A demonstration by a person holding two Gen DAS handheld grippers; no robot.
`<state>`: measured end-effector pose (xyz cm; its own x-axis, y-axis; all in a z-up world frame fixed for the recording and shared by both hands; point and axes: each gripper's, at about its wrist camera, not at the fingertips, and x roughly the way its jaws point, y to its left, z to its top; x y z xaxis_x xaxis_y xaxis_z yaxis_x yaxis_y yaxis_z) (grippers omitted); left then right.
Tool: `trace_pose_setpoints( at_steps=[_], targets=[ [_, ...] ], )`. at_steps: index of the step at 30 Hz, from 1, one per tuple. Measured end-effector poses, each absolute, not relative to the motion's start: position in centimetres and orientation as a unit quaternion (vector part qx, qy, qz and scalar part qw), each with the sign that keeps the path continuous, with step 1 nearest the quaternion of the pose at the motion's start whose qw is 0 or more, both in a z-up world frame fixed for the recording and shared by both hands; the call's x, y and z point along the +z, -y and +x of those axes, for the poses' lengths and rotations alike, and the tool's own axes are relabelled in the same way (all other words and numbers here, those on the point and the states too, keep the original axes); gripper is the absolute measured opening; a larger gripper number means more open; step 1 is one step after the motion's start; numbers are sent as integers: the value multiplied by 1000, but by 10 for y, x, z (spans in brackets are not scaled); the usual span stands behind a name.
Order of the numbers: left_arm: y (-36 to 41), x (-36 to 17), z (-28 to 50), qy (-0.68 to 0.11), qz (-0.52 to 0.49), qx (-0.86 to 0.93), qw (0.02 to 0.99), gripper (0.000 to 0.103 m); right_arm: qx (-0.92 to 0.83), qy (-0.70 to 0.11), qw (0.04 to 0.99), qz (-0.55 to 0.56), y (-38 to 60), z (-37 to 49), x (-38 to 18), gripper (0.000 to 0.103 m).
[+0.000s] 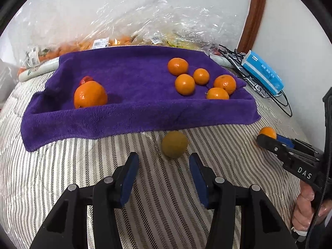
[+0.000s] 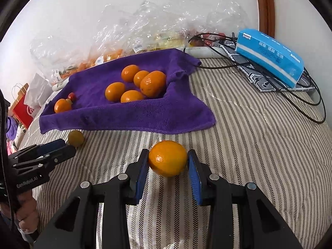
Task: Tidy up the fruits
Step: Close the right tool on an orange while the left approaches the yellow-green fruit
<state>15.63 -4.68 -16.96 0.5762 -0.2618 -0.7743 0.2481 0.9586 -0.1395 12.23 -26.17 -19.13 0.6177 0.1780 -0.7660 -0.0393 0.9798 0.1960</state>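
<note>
A purple towel (image 1: 134,108) lies on the striped bedcover and holds a big orange (image 1: 90,94), a small red fruit (image 1: 87,79) behind it, and several small oranges (image 1: 199,81) at the right. In front of the towel sits a yellow-green fruit (image 1: 175,144). My left gripper (image 1: 163,159) is open just short of it, with nothing between its pads. My right gripper (image 2: 168,153) is shut on an orange (image 2: 167,158), a blue pad against each side, low over the bedcover. It also shows in the left wrist view, where the right gripper (image 1: 269,141) holds that orange (image 1: 267,132).
Crumpled clear plastic bags of fruit (image 1: 116,41) pile up against the wall behind the towel. A blue tissue pack (image 2: 269,56) and black cables (image 2: 300,103) lie at the back right. Paper bags (image 2: 25,108) stand beyond the bed's left edge. Striped bedcover (image 2: 249,145) stretches to the right.
</note>
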Motion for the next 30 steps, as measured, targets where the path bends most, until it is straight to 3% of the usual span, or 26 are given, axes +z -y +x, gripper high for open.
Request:
trace_pose_setpoints(
  at_steps=[14,30],
  targets=[
    [43,-170,159,-437,-36,-147,887,49,59,-437,895,74,260,124,-192,37],
    [62,-170,169,-439,2,-139,888,46,65,-410,906,87,264,116,-186,37]
  ],
)
